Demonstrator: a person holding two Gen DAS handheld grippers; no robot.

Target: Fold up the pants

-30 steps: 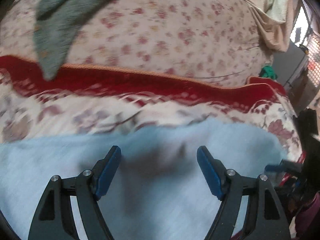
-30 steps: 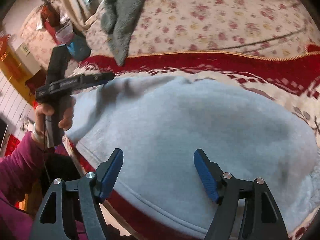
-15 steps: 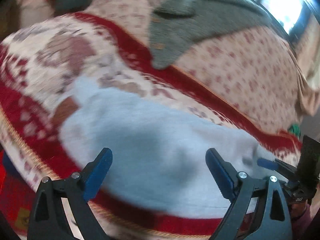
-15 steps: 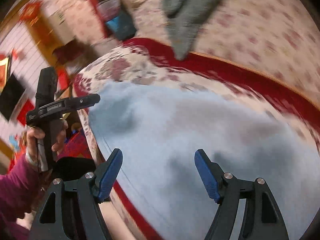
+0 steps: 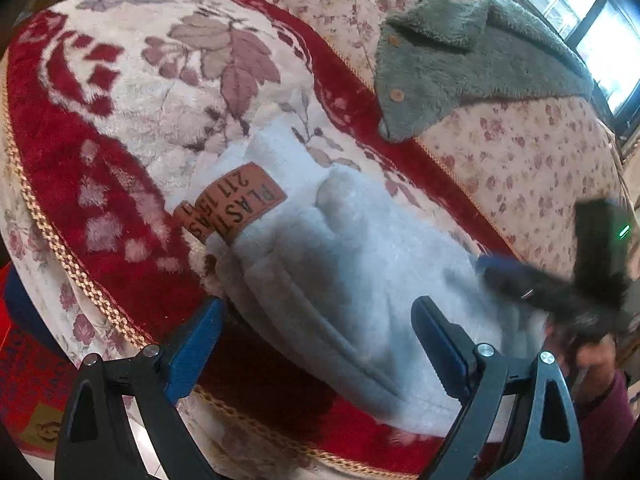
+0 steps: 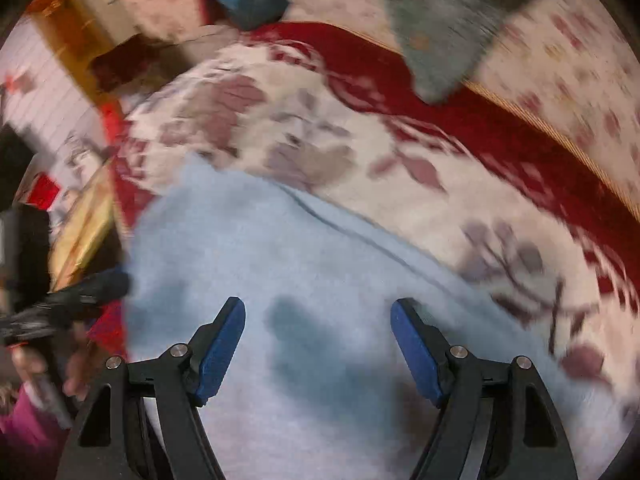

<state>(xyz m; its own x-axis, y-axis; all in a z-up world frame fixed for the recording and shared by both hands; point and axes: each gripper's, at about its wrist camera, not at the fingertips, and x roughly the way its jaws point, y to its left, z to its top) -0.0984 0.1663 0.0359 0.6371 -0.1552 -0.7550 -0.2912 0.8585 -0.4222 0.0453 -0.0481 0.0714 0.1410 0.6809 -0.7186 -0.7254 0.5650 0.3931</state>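
Pale blue pants (image 5: 352, 264) lie bunched on red floral blanket (image 5: 132, 128); I judge folding partial. My left gripper (image 5: 316, 344) and right gripper (image 6: 318, 344): jaws apart, empty.

item: pants (image 5: 352, 264), pale blue-grey fleece, also seen in right wrist view (image 6: 320, 280)
state: folded into a compact bundle, layered edges stacked along the near side
pose: laid flat, long axis diagonal
label: brown patch (image 5: 232, 210) with printed text, at the bundle's left end
place: on the red floral blanket (image 5: 120, 128), near its gold-trimmed front edge
contact: none seen
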